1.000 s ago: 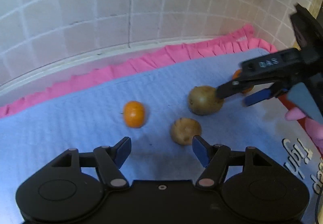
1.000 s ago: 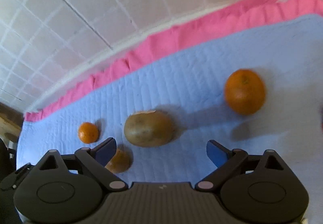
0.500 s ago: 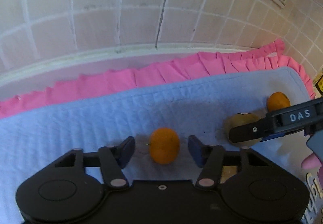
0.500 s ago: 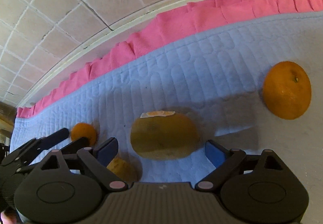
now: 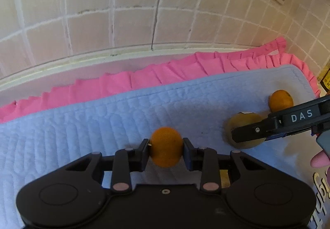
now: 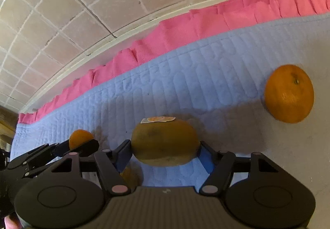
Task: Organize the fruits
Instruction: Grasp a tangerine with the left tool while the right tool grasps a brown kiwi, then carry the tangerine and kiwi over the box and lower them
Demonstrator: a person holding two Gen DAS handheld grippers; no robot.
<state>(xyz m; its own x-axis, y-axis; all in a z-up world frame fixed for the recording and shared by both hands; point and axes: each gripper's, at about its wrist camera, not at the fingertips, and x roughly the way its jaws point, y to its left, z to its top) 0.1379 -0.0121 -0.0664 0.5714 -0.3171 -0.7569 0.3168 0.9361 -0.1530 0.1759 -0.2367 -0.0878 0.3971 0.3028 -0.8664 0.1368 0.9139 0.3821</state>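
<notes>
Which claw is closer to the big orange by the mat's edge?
Right. The right claw grips the kiwi next to the big orange; the left claw holds the small orange, farther away.

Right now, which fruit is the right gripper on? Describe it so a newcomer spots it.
On the blue quilted mat below the tiled wall, find the right gripper. Its jaws sit on either side of the brown-green kiwi. Unlike the oranges, it is dull, oval and carries a sticker on top.
</notes>
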